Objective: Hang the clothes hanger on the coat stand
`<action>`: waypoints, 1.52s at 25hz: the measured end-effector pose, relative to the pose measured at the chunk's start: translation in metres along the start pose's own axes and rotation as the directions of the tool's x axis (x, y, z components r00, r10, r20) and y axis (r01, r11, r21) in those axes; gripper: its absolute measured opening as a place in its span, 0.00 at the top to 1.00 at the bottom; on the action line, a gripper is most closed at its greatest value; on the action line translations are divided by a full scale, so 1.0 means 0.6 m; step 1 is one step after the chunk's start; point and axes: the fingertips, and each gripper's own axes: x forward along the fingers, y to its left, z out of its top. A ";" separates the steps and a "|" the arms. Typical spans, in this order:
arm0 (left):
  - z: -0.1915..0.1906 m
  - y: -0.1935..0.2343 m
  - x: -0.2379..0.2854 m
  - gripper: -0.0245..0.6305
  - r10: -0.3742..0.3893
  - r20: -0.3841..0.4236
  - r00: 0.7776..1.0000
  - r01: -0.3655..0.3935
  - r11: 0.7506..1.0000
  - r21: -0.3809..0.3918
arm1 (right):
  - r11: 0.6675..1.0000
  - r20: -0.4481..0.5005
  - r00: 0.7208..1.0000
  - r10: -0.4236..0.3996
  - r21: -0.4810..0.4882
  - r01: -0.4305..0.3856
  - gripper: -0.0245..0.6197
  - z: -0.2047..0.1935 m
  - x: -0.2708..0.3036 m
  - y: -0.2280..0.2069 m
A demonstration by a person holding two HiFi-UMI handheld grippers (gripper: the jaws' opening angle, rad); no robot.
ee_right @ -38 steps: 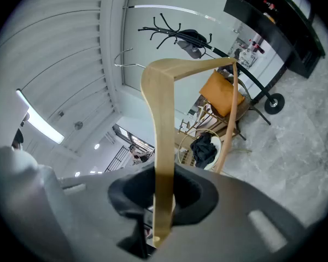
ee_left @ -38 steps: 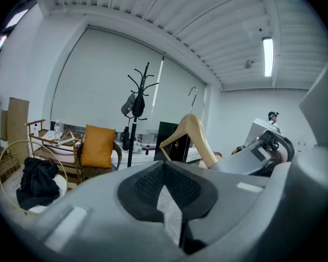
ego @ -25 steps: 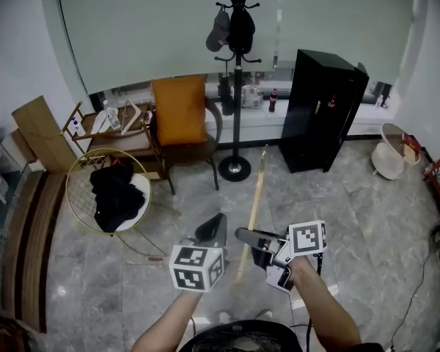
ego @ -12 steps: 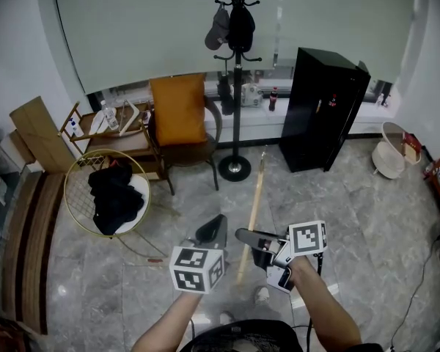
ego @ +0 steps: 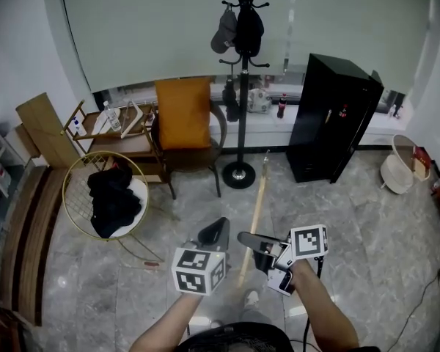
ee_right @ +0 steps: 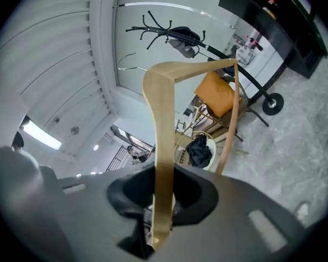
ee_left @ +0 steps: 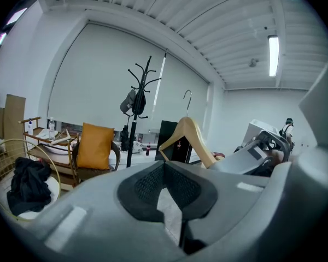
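**A:** At the bottom of the head view, two tools. State of the right tool (ego: 248, 239)?

**B:** Holding the wooden hanger (ego: 255, 204). Right gripper view agrees: jaws narrow, pinched on one arm of the hanger (ee_right: 163, 135). That arm rises out of the right tool (ee_right: 158, 194) and bends at the top.

**A:** Left tool (ego: 214, 231)?

**B:** Just beside the right one, about level with it. In the left gripper view the jaws of the left tool (ee_left: 164, 165) are together, nothing between them. The hanger (ee_left: 188, 135) shows past it on the right, with its metal hook (ee_left: 189, 105) pointing up.

**A:** Hanger versus coat stand (ego: 243, 94)?

**B:** Well apart. The hanger sits over the grey floor (ego: 337, 218), long edge pointing roughly toward the stand's round base. The stand is upright by the window, between an orange-cushioned chair (ego: 183, 116) and a black cabinet (ego: 334, 116). A cap (ego: 221, 34) and a dark item (ego: 249, 24) hang on it.
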 end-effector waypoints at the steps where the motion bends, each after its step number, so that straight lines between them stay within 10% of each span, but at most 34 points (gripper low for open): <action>1: 0.004 -0.001 0.013 0.96 0.002 0.001 1.000 -0.002 1.000 -0.001 | 1.000 -0.002 1.000 0.006 -0.004 -0.006 0.85 0.014 -0.003 -0.004; 38: 0.083 0.014 0.305 0.95 0.056 -0.001 0.998 -0.056 0.998 -0.012 | 1.000 -0.110 0.994 0.013 0.026 -0.010 0.85 0.277 -0.032 -0.148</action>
